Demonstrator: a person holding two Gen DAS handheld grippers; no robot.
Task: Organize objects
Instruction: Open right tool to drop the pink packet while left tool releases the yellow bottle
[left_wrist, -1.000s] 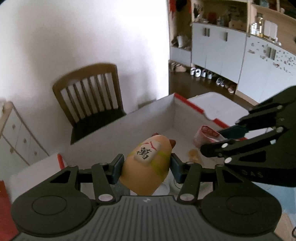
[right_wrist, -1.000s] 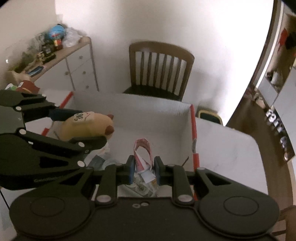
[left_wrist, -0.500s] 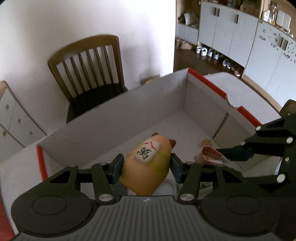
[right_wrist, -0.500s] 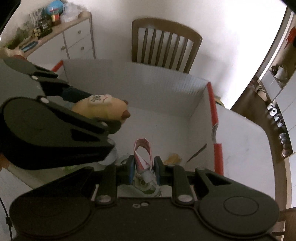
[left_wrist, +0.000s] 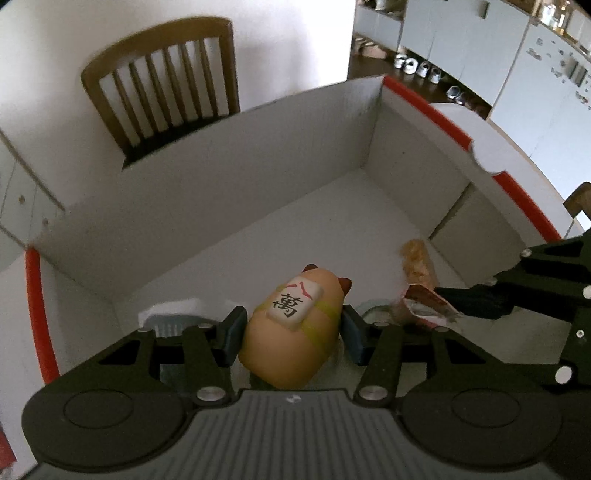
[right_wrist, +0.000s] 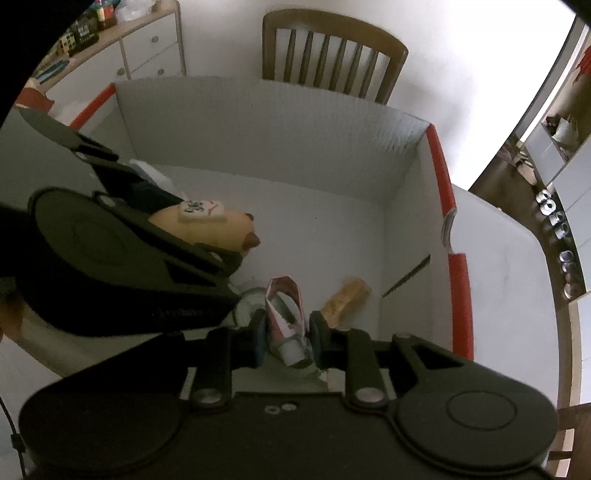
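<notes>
Left gripper (left_wrist: 291, 334) clamping orange toy (left_wrist: 295, 328) over white box (left_wrist: 229, 177), right gripper (left_wrist: 448, 308) pinching red-white packet (left_wrist: 428, 304), wooden chair (left_wrist: 162, 85) behind

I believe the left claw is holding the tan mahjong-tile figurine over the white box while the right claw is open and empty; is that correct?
Not quite. The right claw is not open and empty: the right wrist view shows it shut on a crumpled pink-and-white tube. The rest holds: the left claw grips the tan mahjong-tile figurine over the white box.
</notes>
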